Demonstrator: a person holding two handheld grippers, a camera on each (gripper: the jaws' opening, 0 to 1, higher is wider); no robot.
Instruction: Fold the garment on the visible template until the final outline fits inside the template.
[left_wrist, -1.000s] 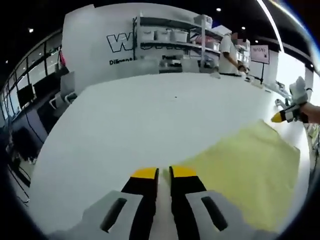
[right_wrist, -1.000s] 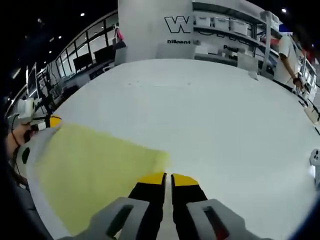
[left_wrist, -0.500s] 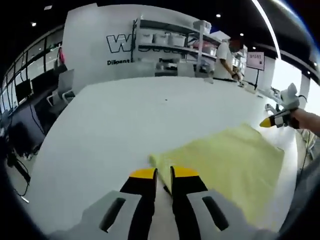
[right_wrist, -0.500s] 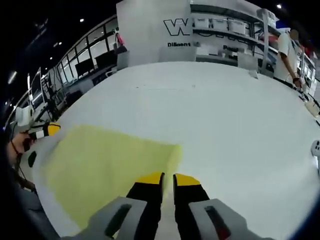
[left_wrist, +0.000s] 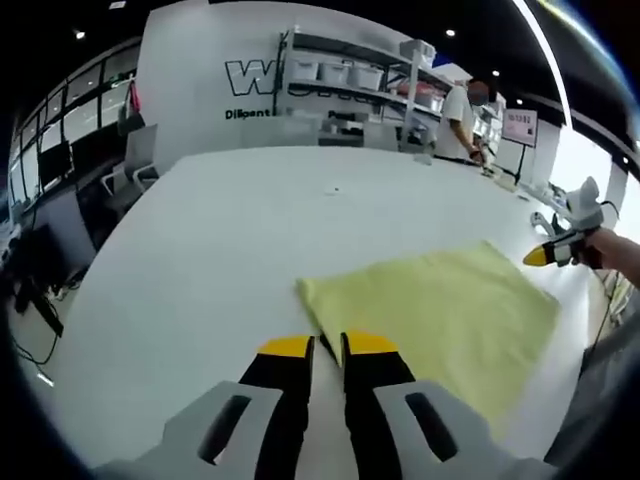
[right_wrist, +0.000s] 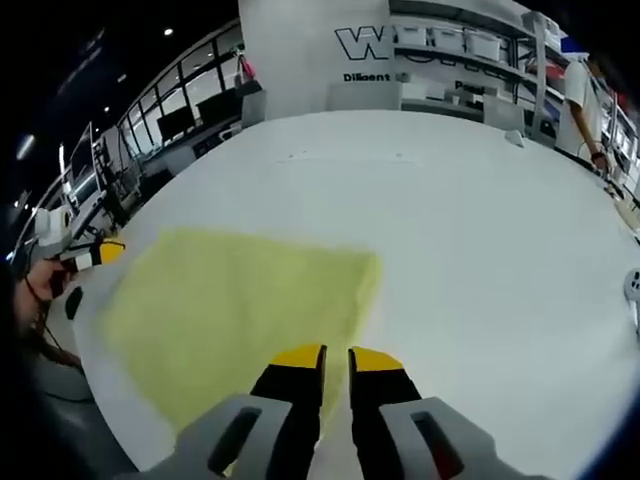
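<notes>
Garment (left_wrist: 430, 310), yellow, lies flat on white worktop (left_wrist: 220, 230), roughly rectangular. Left gripper (left_wrist: 328, 345) and right gripper (right_wrist: 325, 355): fingers nearly closed at cloth's edge; grasp of cloth cannot tell. Template outline not discernible; folding judged unfinished.

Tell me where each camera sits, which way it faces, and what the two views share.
Left gripper view: rides on the left gripper, looking forward along its yellow-tipped jaws over the white table at the flat pale yellow cloth garment; the right gripper and a hand come in from the right.
Right gripper view: rides on the right gripper, facing across the same garment toward the far shelving; the left gripper and a hand show at the left edge.
Shared: the garment, table, both grippers, the lettered wall.
</notes>
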